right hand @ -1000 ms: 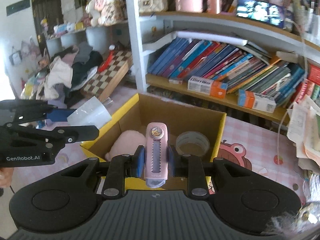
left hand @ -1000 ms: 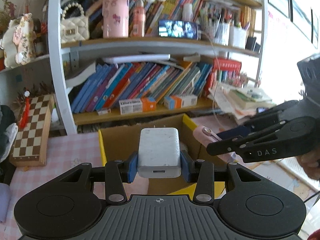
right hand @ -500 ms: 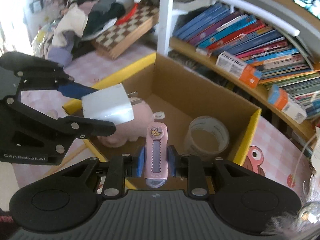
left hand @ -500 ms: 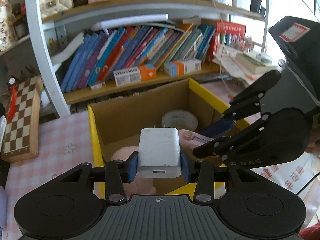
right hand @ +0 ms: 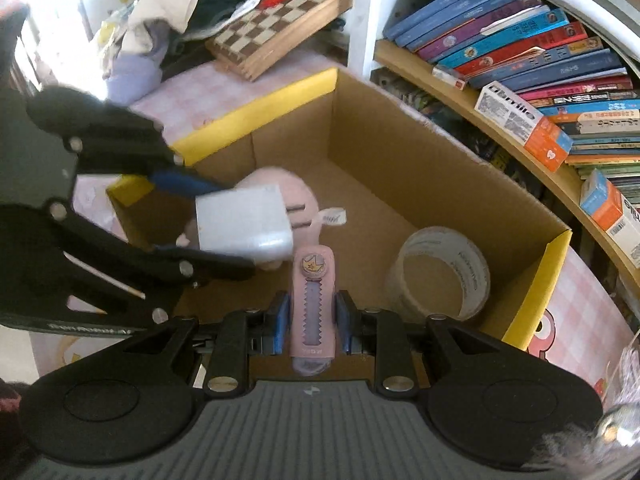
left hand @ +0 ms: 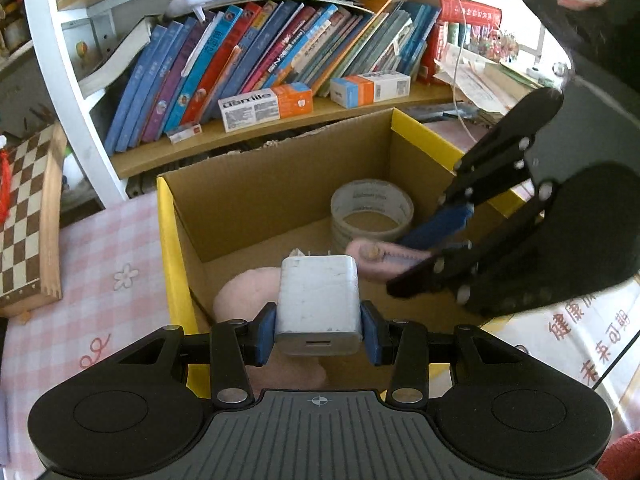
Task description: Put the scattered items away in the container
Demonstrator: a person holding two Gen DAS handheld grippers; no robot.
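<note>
My left gripper [left hand: 319,330] is shut on a white charger plug [left hand: 318,304], prongs forward, held over the open cardboard box [left hand: 280,184]. My right gripper [right hand: 311,316] is shut on a pink utility knife [right hand: 312,300] and also hangs over the box [right hand: 400,152]. Each gripper shows in the other's view: the charger [right hand: 244,224] at the left, the pink knife [left hand: 384,260] at the right. Inside the box lie a pink plush toy [left hand: 244,296] and a roll of clear tape [left hand: 372,212], which also shows in the right wrist view [right hand: 440,276].
The box has yellow-edged flaps [left hand: 168,240] and stands on a pink checked tablecloth [left hand: 100,272]. Behind it is a bookshelf with leaning books [left hand: 260,48] and small cartons [left hand: 266,106]. A chessboard box [left hand: 28,216] lies at the left. Clothes [right hand: 180,12] are piled beyond it.
Both grippers have moved forward and down over the box, closer to each other. The box interior now fills the views. Both holds are unchanged.
</note>
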